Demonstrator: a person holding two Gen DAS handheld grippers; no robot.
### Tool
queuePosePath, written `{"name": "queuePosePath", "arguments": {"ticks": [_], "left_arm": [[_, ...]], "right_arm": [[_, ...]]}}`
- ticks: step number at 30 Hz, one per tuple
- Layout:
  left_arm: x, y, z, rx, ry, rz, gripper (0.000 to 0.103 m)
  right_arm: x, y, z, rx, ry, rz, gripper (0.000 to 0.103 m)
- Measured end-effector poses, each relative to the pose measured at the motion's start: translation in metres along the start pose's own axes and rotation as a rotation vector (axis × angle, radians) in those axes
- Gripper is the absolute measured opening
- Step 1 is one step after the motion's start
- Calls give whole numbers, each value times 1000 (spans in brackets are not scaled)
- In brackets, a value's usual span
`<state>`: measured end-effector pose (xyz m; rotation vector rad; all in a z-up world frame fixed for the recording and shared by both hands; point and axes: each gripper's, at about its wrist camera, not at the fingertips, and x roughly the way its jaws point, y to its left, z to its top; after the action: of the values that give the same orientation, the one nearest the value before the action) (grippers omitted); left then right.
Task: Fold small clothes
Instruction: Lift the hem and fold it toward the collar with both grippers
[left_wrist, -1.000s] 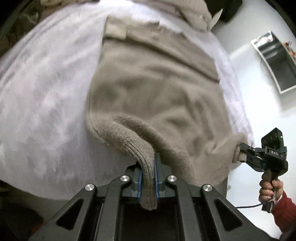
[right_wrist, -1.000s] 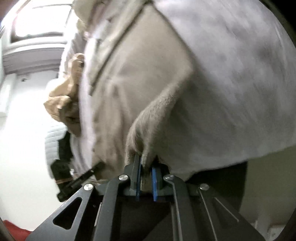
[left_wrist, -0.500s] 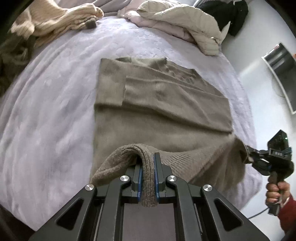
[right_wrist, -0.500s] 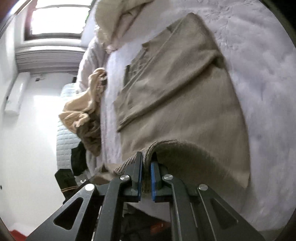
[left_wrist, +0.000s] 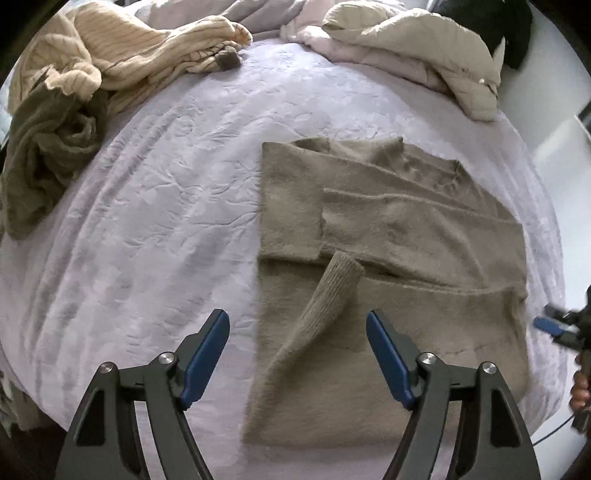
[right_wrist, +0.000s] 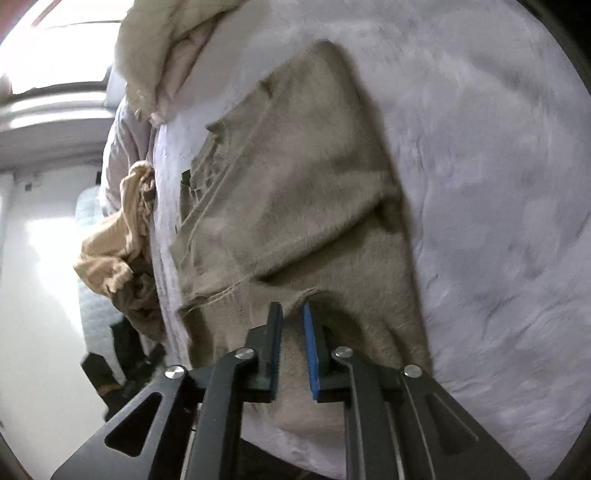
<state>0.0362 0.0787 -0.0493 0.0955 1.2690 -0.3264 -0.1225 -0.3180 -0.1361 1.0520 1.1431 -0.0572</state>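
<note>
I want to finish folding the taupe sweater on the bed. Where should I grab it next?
Probably the sweater's near hem corners, coming in from the near bed edge. The body lies flat with sleeves folded across, so lifting the hem toward the collar halves it.

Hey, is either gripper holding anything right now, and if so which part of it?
Nothing is held. The left gripper is wide open above the taupe sweater; the right gripper has parted, with no fabric pinched.

Right tongs (left_wrist: 550, 326) blurred, cut off at the frame edge.
</note>
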Motion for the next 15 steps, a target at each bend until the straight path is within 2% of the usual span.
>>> {"name": "queuePosePath", "arguments": {"ticks": [1, 2, 3, 6, 10, 15], "left_arm": [[2, 0, -1, 12, 18, -2, 77], [8, -2, -3, 30, 47, -2, 77], [12, -4, -4, 41, 66, -3, 77], [30, -14, -6, 84, 107, -3, 77], [55, -28, 3, 125, 123, -20, 77], [85, -34, 9, 159, 153, -34, 77]], "right_arm": [[-3, 7, 2, -46, 0, -27, 29], [-5, 12, 3, -90, 1, -55, 54], [-7, 18, 3, -145, 1, -85, 72], [-1, 34, 4, -305, 35, -156, 72], [21, 39, 14, -416, 72, -253, 72], [49, 37, 21, -448, 118, -286, 70]]}}
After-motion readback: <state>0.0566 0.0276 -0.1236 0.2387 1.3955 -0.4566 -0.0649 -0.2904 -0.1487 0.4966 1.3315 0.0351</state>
